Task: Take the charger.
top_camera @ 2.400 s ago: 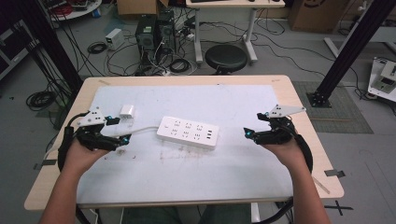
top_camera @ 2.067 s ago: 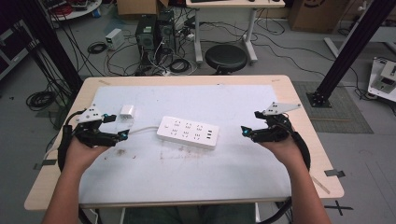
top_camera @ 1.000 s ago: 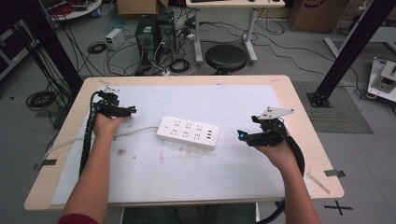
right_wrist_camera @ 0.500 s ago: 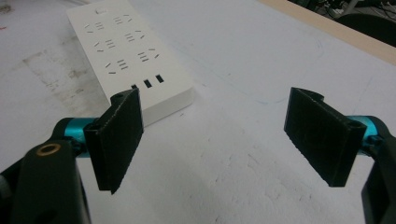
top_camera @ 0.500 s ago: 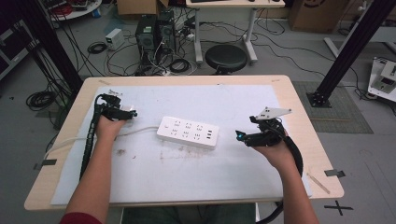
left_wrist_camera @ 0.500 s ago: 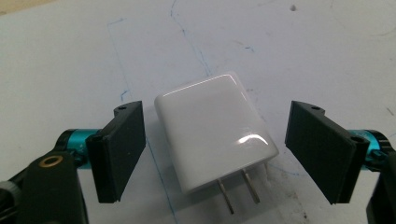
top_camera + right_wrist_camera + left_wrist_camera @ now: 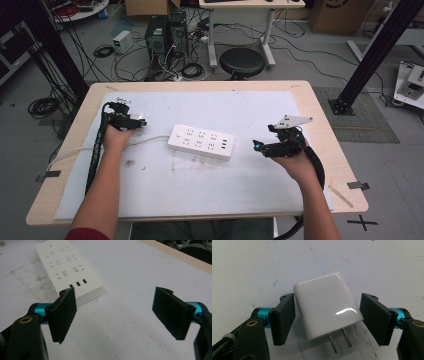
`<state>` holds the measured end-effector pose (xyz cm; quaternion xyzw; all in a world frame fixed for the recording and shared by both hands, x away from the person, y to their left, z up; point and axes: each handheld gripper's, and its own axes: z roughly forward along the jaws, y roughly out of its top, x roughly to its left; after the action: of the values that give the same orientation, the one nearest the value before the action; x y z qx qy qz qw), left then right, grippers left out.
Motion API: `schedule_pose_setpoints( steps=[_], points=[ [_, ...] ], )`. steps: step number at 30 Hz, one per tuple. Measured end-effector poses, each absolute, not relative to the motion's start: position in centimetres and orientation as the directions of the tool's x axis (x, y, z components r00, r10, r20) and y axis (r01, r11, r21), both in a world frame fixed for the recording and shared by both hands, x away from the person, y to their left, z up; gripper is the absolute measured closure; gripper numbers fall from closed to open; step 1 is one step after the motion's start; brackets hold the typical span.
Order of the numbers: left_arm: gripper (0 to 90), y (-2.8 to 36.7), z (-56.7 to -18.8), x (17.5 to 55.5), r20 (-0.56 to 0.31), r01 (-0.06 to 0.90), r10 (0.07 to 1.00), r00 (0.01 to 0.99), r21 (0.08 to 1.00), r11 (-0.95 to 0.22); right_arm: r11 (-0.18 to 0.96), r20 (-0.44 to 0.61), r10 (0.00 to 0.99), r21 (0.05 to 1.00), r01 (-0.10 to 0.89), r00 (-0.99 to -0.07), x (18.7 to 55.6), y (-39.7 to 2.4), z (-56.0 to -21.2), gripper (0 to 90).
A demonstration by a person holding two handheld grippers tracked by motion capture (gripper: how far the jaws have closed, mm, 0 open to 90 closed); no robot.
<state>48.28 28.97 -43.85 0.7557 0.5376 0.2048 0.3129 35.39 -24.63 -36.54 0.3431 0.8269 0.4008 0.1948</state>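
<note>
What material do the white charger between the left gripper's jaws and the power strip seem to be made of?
The charger looks like glossy white plastic, showing bright reflections; its two prongs look like dull metal. The power strip looks like matte white plastic, with an even surface without glare.

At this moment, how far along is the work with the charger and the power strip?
Early. Done: the left gripper has reached the white charger, its fingers just closing around it; one touches, the other shows a gap. In hand: securing that grasp. Left: lifting the charger and presumably plugging its prongs into the power strip, whose sockets are unoccupied. The right gripper waits open beside the strip.
</note>
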Motion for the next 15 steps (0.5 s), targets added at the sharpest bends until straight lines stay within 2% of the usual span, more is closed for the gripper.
schedule_pose_setpoints(
  steps=[5,8,15],
  points=[
    [32.8,28.94,-43.89,48.27,-0.024,0.691,0.944,0.329,0.687,-0.224,0.44,-0.046,0.727,0.797,0.413,-0.685,35.35,-24.74,-36.6,20.2],
    [42.2,28.78,-43.72,48.16,-0.001,0.683,0.942,0.337,0.689,-0.244,0.438,-0.044,0.728,0.797,0.416,-0.684,35.35,-24.79,-36.67,20.2],
    [42.5,28.57,-43.47,48.04,0.024,0.671,0.936,0.35,0.692,-0.268,0.439,-0.039,0.725,0.796,0.418,-0.687,35.42,-24.77,-36.82,20.2]
  ],
)
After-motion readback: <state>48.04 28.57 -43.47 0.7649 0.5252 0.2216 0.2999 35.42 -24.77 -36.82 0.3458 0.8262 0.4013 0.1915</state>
